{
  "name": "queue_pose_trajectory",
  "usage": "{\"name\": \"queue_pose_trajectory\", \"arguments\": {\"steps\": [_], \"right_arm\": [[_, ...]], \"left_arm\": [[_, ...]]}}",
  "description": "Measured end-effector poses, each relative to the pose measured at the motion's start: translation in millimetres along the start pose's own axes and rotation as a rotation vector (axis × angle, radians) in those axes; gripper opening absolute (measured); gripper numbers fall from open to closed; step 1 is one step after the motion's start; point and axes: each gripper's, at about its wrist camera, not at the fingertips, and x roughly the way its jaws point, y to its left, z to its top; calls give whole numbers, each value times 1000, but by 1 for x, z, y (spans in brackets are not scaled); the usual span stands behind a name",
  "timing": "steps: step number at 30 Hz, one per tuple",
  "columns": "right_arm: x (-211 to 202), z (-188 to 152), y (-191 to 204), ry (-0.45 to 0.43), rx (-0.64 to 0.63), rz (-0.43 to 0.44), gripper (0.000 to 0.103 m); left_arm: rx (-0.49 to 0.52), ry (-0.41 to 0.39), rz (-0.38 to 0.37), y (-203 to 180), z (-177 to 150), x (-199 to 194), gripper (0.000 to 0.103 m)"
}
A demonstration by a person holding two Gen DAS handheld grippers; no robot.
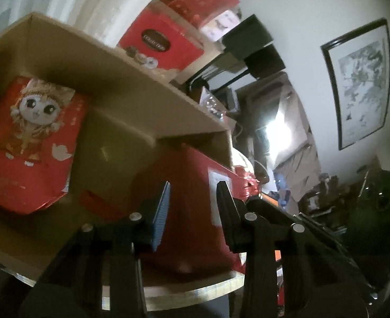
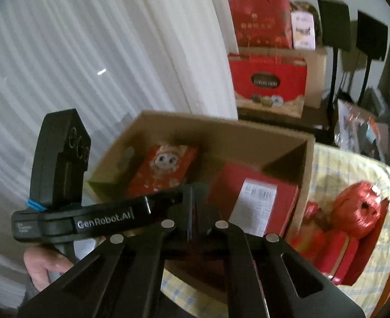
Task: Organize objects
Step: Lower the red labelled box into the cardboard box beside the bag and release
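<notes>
"GenRobot.AI" readable on left gripper (image 2: 110,220) body, 9 o'clock in right view. Left gripper (image 1: 193,206) spread, empty, over red box (image 1: 192,212) with white label, inside cardboard box (image 1: 131,84). Cartoon-doll red box (image 1: 33,143) at 9 o'clock. Right gripper (image 2: 195,206) pressed together. Checked cloth (image 2: 354,175) at 3 o'clock; white curtain (image 2: 88,53) behind.

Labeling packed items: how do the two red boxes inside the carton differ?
The cartoon box shows a big-eyed character on its top face; the label box is plain red with a white printed sticker. The cartoon box lies on the carton's left side, the label box on the right. Both are red.
</notes>
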Motion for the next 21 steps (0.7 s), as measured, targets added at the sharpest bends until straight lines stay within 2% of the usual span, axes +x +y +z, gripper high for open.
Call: {"name": "queue_pose_trajectory", "arguments": {"steps": [3, 5, 8, 11, 15, 18, 21], "right_arm": [[2, -6, -10, 13, 17, 10, 6], [-2, -9, -19, 12, 26, 5, 9], [-11, -14, -31, -7, 45, -20, 20], [-18, -19, -45, -25, 80, -57, 26], [-21, -27, -65, -25, 123, -95, 28], [-21, -30, -73, -19, 142, -105, 30], [-18, -34, -77, -5, 147, -100, 31]], "left_arm": [[2, -16, -1, 4, 1, -5, 47], [46, -27, 32, -5, 0, -8, 52], [138, -32, 96, -27, -4, -8, 59], [217, -23, 146, -45, -12, -1, 59], [288, -2, 235, -57, -20, 14, 44], [320, 3, 303, -55, -26, 20, 38], [322, -5, 296, -52, -27, 19, 39]]}}
